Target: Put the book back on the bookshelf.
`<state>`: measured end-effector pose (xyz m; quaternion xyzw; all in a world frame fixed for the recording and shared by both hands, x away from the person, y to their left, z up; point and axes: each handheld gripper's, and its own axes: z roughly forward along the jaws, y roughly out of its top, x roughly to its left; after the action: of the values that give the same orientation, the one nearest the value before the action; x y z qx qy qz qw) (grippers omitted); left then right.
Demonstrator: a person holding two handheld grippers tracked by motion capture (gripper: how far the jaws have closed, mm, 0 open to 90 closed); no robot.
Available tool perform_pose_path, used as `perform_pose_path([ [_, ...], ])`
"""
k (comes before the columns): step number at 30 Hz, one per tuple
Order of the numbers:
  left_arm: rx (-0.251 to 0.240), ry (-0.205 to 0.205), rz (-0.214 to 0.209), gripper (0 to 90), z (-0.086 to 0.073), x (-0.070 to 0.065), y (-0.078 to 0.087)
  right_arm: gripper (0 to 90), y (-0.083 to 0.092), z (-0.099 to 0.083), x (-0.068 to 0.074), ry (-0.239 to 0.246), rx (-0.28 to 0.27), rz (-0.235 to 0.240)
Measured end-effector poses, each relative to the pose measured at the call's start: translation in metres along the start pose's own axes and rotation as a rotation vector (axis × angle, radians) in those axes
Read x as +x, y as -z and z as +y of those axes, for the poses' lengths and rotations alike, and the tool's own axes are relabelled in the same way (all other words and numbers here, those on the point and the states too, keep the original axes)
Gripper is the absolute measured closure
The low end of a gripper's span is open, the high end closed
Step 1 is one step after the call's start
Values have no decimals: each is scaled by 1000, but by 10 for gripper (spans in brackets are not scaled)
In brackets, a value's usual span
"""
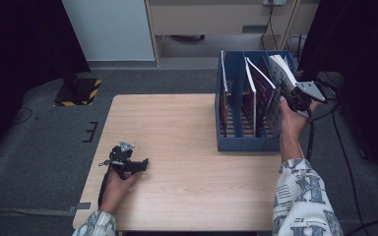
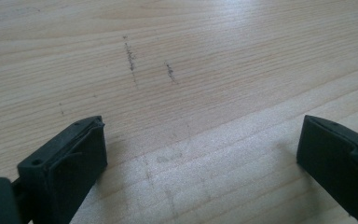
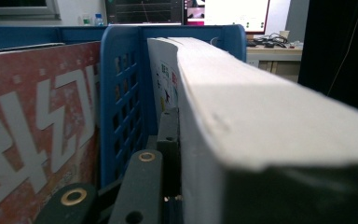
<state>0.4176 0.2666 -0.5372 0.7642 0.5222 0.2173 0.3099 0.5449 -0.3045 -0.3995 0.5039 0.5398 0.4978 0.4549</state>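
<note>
Your left gripper [image 1: 140, 164] rests lower left on the table [image 1: 187, 147], jaws apart and empty, out of the way. Your right gripper [image 1: 289, 101] clamps the thick book [image 3: 261, 126], tilted over the blue file rack's [image 1: 246, 143] rightmost slot, upper right.

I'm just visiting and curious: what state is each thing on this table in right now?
Left claw: open, empty, resting low on the bare table.
Right claw: shut on the thick white book.
Thick white book: tilted, in the rack's rightmost slot.
Blue file rack: upright on the table, books in its slots.
Red book: standing in the neighbouring slot.
</note>
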Motion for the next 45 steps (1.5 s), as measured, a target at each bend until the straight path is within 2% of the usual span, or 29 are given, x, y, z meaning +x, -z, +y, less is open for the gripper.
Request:
perform_pose_path([
  [4,0,0,0,6,0,0,0,725,0,1,7,16,9,18],
  [8,0,0,0,6,0,0,0,702,1,0,14,27,18,59],
  [11,0,0,0,6,0,0,0,649,2,0,16,17,24,80],
  [14,0,0,0,6,0,0,0,608,4,0,16,28,27,84],
  [17,0,0,0,6,0,0,0,584,6,-2,15,10,34,95],
  [27,0,0,0,6,0,0,0,574,13,-8,15,8,48,106],
  [45,0,0,0,6,0,0,0,550,27,-11,13,39,72,100],
])
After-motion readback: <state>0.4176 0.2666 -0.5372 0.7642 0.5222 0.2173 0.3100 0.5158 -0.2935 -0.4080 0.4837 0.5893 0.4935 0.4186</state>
